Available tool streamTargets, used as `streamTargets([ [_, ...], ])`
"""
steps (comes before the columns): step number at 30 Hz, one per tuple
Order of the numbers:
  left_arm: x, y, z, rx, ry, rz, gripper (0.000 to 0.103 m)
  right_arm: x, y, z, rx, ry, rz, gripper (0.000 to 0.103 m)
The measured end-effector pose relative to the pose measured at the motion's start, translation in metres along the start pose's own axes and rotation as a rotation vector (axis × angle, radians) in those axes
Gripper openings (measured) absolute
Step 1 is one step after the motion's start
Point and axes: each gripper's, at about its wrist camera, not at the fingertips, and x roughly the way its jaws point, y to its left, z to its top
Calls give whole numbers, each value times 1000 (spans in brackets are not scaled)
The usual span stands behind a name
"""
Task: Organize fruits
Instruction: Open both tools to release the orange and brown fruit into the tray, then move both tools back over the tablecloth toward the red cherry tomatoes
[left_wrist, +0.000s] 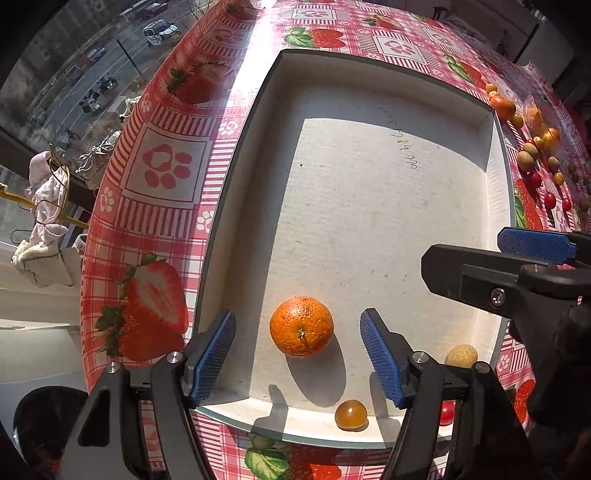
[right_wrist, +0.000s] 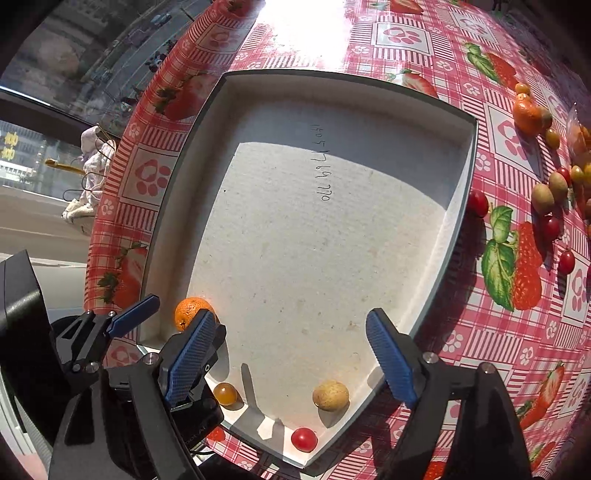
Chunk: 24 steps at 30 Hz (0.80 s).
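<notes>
Left gripper (left_wrist: 297, 357) hovering low over near end of white box (left_wrist: 369, 62), blue pads spread wide, gripping nothing; mandarin (left_wrist: 301, 326) lying on box floor between pads, touching neither. Right gripper (right_wrist: 295, 360) also gaping, empty, pointing into box above tan fruit (right_wrist: 330, 396). Amber tomato (left_wrist: 351, 415) and red tomato (right_wrist: 304, 439) sitting along near wall. Handwritten digits (right_wrist: 320, 162) on box floor, not clearly legible. Loose fruit pile (right_wrist: 554, 184) lying on strawberry tablecloth (right_wrist: 517, 332) right of box.
</notes>
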Motion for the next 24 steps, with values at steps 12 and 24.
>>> streamTargets([
  [12,-35,-68,12,141,-67,-53,71,-59,-73,-20,155,-99,-26,86],
  [24,-50,-176,38,290,-75,-144,71,-81,-211,-69,450,-95,-145,86],
])
